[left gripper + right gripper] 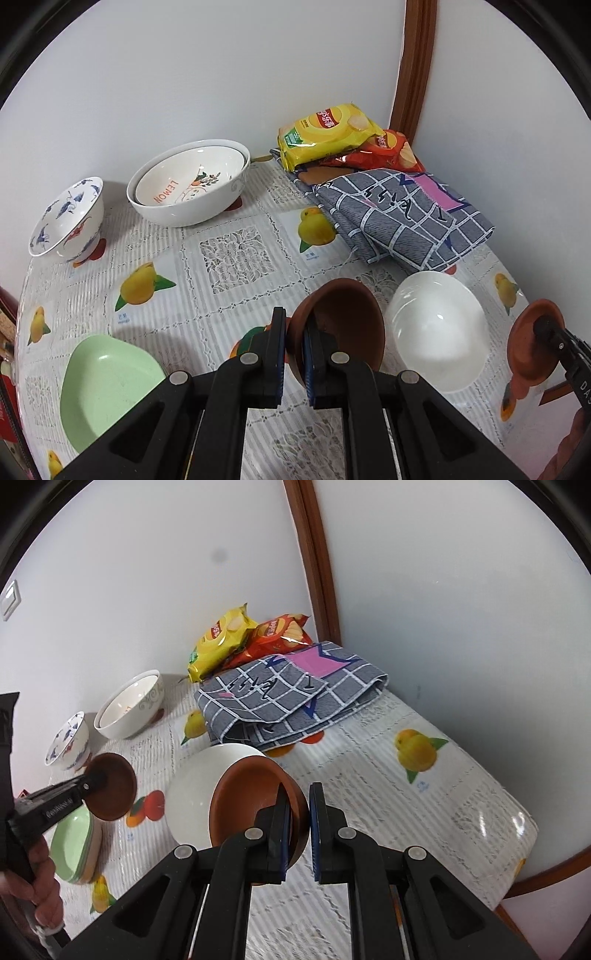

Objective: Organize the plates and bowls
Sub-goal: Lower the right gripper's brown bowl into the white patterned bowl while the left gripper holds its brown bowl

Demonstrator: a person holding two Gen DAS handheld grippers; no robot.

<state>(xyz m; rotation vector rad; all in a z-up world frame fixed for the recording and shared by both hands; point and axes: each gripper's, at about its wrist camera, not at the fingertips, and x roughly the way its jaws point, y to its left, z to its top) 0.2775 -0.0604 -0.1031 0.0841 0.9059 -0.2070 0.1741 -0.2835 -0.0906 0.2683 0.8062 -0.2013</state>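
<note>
The bench [236,258], under its fruit-print cloth, carries the sorting so far: a big white bowl [192,184] with a LEMON-printed bowl nested in it by the wall, a blue-patterned bowl [66,218] just beside that, a plain white bowl [436,332] nearer, and a green dish [107,380] at the near left.

The left tongs [295,350] are clamped on the rim of a brown bowl [340,321], tipped and lifted just beside the plain white bowl. The right tongs [298,823] pinch the rim of a second brown bowl [255,797] the same way, also tilted, in front of that white bowl.

I'd guess the two brown ones are meant to nest. To do it well, level one first, bring the other in from above with the rims parallel, and only loosen the grip once it sits. A rim pinch on a tilted bowl could slip or swing.

The right view shows the green dish is really a stack of several [75,849], and shows the bare hand [33,878] on the left handle. The left view alone shows the LEMON lettering and the nested pair clearly.
</note>
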